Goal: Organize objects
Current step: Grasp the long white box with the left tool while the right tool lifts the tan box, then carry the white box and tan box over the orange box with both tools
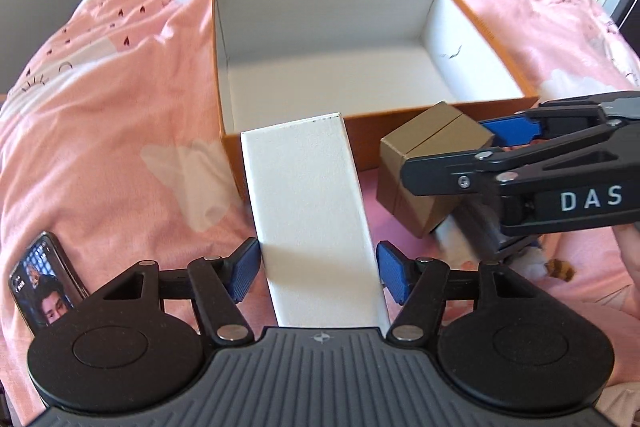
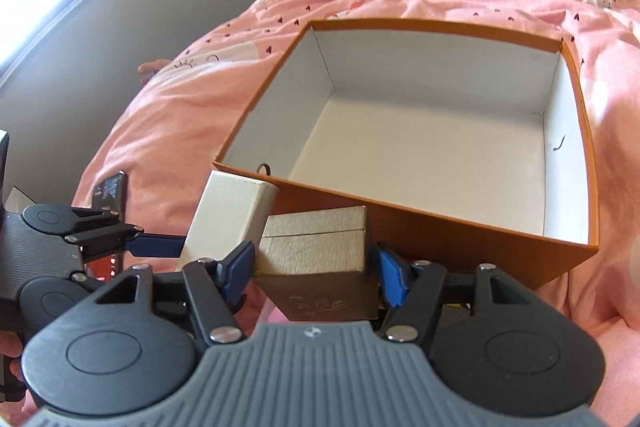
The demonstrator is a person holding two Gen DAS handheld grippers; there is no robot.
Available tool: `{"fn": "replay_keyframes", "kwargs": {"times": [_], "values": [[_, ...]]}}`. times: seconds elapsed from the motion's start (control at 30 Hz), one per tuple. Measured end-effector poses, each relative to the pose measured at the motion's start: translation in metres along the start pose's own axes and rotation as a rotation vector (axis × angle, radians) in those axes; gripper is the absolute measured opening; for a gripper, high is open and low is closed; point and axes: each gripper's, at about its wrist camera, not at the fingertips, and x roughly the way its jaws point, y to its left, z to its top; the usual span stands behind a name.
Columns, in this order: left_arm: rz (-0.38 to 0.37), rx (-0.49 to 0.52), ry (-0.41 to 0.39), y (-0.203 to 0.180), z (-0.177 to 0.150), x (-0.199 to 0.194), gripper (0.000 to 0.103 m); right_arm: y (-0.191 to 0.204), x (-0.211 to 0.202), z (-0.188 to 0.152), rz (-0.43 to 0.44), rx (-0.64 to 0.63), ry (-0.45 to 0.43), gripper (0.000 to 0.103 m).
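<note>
**A:** So why both claws at once? The left gripper [image 1: 318, 269] is clamped on the tall white box [image 1: 308, 203], the right gripper [image 2: 316, 267] is clamped on the gold box [image 2: 320, 255].

**B:** Guessing it's one trip for both. The orange box [image 1: 494, 31] sits open at 12 o'clock on the pink duvet [image 1: 120, 75], nothing in it yet. Gold box is at 3 o'clock of the white one, both just short of its near wall.

**A:** And the phone [image 1: 42, 285] at 9 o'clock?

**B:** Just lying there.
</note>
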Motion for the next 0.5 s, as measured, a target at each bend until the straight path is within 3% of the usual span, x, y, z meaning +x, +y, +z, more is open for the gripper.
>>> {"fn": "replay_keyframes", "kwargs": {"times": [0.27,0.5], "values": [[-0.073,0.015,-0.081,0.003,0.025,-0.023,0.073,0.008,-0.04,0.01,0.004,-0.034,-0.092,0.066],[-0.092,0.041,-0.149,0.013,0.064,-0.037,0.073,0.003,-0.063,0.037,-0.017,-0.053,-0.174,0.066]]}}
